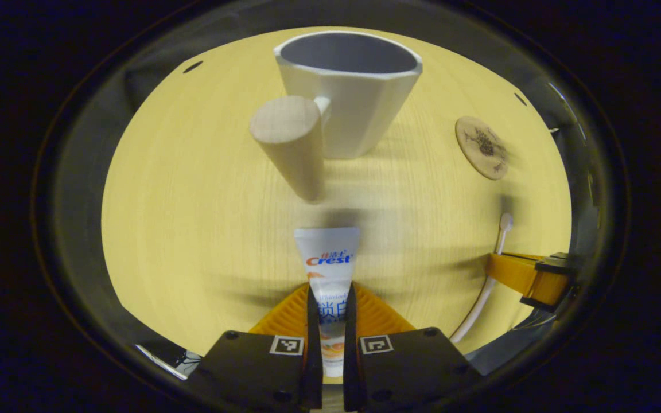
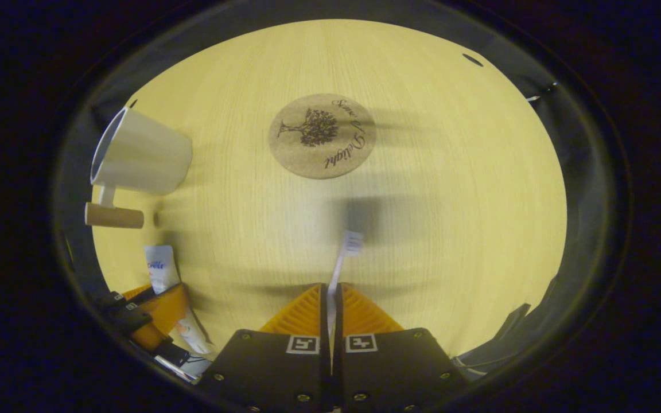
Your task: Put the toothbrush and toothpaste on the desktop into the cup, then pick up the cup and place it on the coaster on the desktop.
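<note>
Left gripper view: left gripper [image 1: 330, 310] pinching the toothpaste [image 1: 328, 269], held above the desktop [image 1: 193, 229] short of the cup [image 1: 353, 86]. Loading step under way; next, probably lifting over the rim and releasing.

Right gripper view: right gripper [image 2: 331, 304] nearly closed, clamping the toothbrush [image 2: 342, 261], coaster [image 2: 322, 136] ahead, waiting bare.

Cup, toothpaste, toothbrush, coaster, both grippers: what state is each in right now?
cup: upright on the desktop, empty as far as its inside shows
toothpaste: clamped in the left gripper
toothbrush: clamped in the right gripper, head forward
coaster: flat, nothing on it
</note>
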Demonstrator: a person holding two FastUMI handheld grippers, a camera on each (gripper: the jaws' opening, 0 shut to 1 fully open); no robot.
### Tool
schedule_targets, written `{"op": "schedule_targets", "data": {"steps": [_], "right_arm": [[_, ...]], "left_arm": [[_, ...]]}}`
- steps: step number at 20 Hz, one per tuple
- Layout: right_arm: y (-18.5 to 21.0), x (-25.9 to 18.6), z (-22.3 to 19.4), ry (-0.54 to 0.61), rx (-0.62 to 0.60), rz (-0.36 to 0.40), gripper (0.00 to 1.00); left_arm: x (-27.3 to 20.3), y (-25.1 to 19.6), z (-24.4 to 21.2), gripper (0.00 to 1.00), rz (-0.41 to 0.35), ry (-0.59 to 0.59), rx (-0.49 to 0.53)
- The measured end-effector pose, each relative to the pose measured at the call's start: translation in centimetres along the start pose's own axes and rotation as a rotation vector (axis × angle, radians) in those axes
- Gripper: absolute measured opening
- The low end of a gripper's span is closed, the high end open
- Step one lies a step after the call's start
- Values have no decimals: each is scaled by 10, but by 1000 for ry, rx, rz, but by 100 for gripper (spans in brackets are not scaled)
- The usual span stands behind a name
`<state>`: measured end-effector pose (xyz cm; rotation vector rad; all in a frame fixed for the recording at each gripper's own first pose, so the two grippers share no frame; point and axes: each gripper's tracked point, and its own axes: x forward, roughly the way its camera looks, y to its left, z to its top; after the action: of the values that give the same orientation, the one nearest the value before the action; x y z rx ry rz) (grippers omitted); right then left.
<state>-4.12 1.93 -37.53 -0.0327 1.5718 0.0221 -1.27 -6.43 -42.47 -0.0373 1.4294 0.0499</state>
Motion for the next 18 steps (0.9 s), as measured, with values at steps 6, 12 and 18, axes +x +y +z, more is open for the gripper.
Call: {"op": "schedule_targets", "data": {"steps": [6, 12, 18], "right_arm": [[-1, -1, 5, 15, 19, 15, 1], [-1, -1, 5, 19, 12, 21, 2], [-1, -1, 4, 18, 6, 26, 2]], "left_arm": [[-5, 0, -2, 21, 1, 1, 34], [-67, -19, 5, 21, -42, -105, 66], [-139, -37, 44, 21, -100, -237, 69]]}}
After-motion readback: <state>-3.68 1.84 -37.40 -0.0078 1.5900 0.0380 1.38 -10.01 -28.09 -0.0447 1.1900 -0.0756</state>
